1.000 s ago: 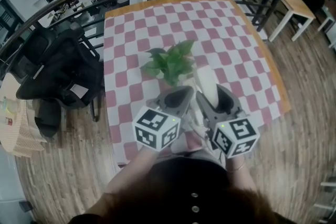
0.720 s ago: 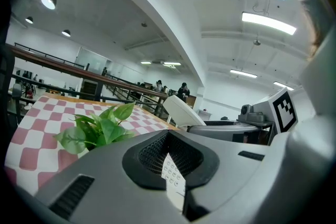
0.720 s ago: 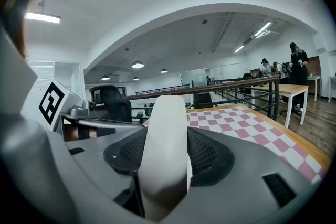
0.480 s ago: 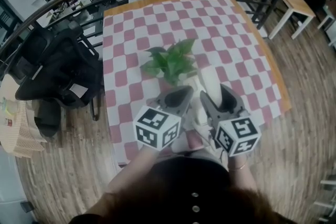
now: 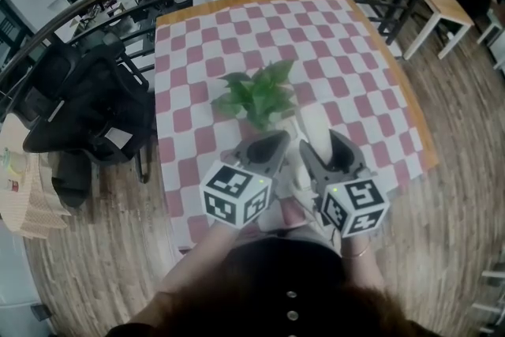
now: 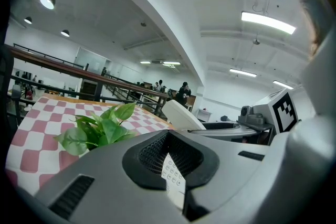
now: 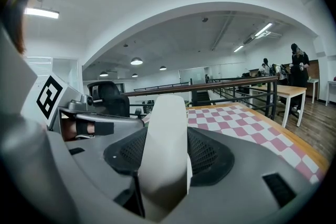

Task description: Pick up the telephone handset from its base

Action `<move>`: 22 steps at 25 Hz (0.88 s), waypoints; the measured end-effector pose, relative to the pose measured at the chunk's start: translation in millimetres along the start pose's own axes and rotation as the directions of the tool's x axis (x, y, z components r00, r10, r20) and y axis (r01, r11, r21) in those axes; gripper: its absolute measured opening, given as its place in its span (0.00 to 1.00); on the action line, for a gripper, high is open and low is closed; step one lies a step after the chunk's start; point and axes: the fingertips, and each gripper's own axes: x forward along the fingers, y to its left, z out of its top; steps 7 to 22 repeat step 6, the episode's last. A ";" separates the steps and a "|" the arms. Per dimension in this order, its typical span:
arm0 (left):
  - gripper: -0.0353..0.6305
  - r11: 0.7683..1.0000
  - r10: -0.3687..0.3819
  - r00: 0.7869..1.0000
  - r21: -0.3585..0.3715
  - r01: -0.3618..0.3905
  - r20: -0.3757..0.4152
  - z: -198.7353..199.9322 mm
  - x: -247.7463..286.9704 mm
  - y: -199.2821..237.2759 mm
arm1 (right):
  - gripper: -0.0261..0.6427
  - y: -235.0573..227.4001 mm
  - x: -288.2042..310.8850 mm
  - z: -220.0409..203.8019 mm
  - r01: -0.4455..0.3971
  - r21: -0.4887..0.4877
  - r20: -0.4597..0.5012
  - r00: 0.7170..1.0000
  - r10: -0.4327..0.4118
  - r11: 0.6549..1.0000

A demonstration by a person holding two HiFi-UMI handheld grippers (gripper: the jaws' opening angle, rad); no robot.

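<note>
Handset [image 7: 163,149] upright, clamped in right gripper [image 5: 319,150], above checked table [image 5: 347,43], near potted plant [image 5: 256,95]. Left gripper [image 5: 267,147] clenched on keypad base [image 6: 173,181]. Risk: smooth plastic may slip if tilted; tip could brush leaves.

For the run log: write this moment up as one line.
left gripper: shut on telephone base, keypad edge | right gripper: shut on handset | handset: angled up over checked table | plant: beyond grippers
</note>
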 end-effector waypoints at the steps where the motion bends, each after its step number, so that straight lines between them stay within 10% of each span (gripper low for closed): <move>1: 0.06 1.000 0.003 1.000 0.000 -0.003 0.001 -0.3 -0.1 1.0 | 0.38 0.0 0.0 -0.3 0.000 0.000 0.000 1.000 0.000 1.000; 22: 0.06 1.000 0.009 1.000 -0.011 -0.009 0.009 0.5 0.8 2.7 | 0.38 -2.1 -2.2 -2.5 0.005 -0.002 -0.007 1.000 -0.005 1.000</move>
